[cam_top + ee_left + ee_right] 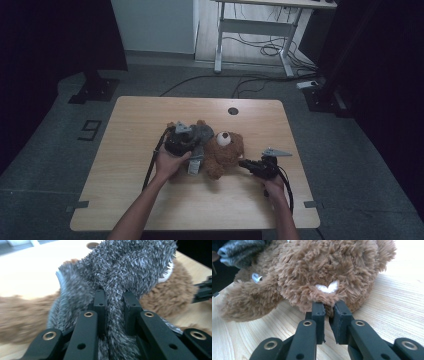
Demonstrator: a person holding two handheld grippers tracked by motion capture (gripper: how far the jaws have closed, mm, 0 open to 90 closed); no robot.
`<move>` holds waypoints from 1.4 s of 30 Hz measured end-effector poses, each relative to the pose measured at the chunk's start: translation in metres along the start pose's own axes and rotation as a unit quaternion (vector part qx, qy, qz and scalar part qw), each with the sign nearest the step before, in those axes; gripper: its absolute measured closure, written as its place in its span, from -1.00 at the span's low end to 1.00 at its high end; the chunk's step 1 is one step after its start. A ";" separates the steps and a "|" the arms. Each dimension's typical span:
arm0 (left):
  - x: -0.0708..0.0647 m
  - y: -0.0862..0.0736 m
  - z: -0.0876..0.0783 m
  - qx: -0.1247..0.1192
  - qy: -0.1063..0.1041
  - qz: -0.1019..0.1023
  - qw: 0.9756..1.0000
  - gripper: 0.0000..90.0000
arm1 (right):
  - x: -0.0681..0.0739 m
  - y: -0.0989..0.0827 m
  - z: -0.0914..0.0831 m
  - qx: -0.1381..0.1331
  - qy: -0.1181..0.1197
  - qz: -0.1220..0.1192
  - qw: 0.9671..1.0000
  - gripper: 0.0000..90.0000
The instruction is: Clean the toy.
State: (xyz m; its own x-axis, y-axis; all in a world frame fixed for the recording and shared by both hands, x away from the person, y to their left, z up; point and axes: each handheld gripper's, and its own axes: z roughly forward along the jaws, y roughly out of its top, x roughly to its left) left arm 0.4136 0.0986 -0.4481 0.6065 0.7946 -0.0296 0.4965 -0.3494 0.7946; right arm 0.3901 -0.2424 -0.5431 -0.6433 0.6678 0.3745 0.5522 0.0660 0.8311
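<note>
While the brown teddy bear [223, 152] lies near the middle of the wooden table [130, 125], you've got a gripper working each side of it. Over on the left, your left hand [167, 164] wraps the left gripper [181, 141], which sits right over the grey furry garment [199, 135] draped across the bear's left side. In the left gripper view it's a clear pinch: the two black jaws stand close together with a thick ridge of that grey fur [117, 290] bunched between them, the pads pressing in from both sides. Brown plush [170, 295] peeks out behind the grey on either side, and the pale tabletop [30, 270] runs off beyond it.

Moving to the centre, the bear rests on the table with its white-patched face [225, 138] turned up toward the camera, and a small fabric tag [194, 167] hangs down at the lower edge of the grey cloth.

Now the right side: your right hand [274, 186] holds the right gripper [246, 163] low and level, pointing in at the bear's flank, its cable looping back along your wrist. In the right gripper view the jaws are nearly together and nip a small tuft of brown fur [328, 305] just under a little white heart mark [327, 287]. The bear's limb [244, 302] stretches out to the left on the wood grain, a white label [257, 277] shows above it, and the grey cloth [239, 251] sits in the upper left corner.
</note>
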 end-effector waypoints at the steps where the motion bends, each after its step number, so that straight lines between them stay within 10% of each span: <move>1: 0.003 0.001 -0.003 0.002 0.022 0.011 1.000 0.69 | 0.000 0.000 0.000 0.001 0.000 0.001 1.000 0.80; 5: 0.024 -0.007 -0.012 0.013 0.036 -0.010 0.999 0.69 | -0.001 0.000 -0.001 0.004 -0.001 0.000 1.000 0.81; 11: 0.059 -0.064 -0.010 0.034 0.026 -0.078 0.996 0.69 | -0.001 -0.001 0.000 0.003 -0.004 0.000 1.000 0.81; 14: 0.063 -0.074 -0.009 0.045 0.038 -0.077 0.995 0.69 | -0.001 -0.001 0.000 0.004 -0.005 0.002 1.000 0.80; 18: 0.064 -0.063 -0.024 0.020 0.043 -0.073 0.996 0.69 | -0.002 -0.001 0.000 0.005 -0.005 -0.001 1.000 0.80; 21: 0.055 -0.026 -0.040 -0.014 0.037 -0.053 0.998 0.69 | -0.002 -0.001 0.001 0.003 -0.005 0.003 1.000 0.80; 28: 0.031 0.023 -0.024 -0.019 0.009 -0.027 0.999 0.68 | -0.002 -0.001 -0.001 0.007 -0.004 0.003 1.000 0.80; 34: 0.020 0.010 0.016 0.019 -0.006 -0.024 1.000 0.69 | -0.001 0.000 -0.003 0.005 -0.011 -0.005 1.000 0.60; 42: 0.014 -0.017 0.005 -0.001 -0.031 -0.025 0.999 0.71 | 0.009 0.009 -0.018 -0.039 -0.054 -0.016 0.998 -0.22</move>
State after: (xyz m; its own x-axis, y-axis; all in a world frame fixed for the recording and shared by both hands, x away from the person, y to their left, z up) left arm 0.4169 0.1131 -0.4656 0.6184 0.7785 -0.1077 0.5264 -0.3085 0.7923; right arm 0.3801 -0.2493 -0.5248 -0.5968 0.7426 0.3039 0.4867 0.0339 0.8729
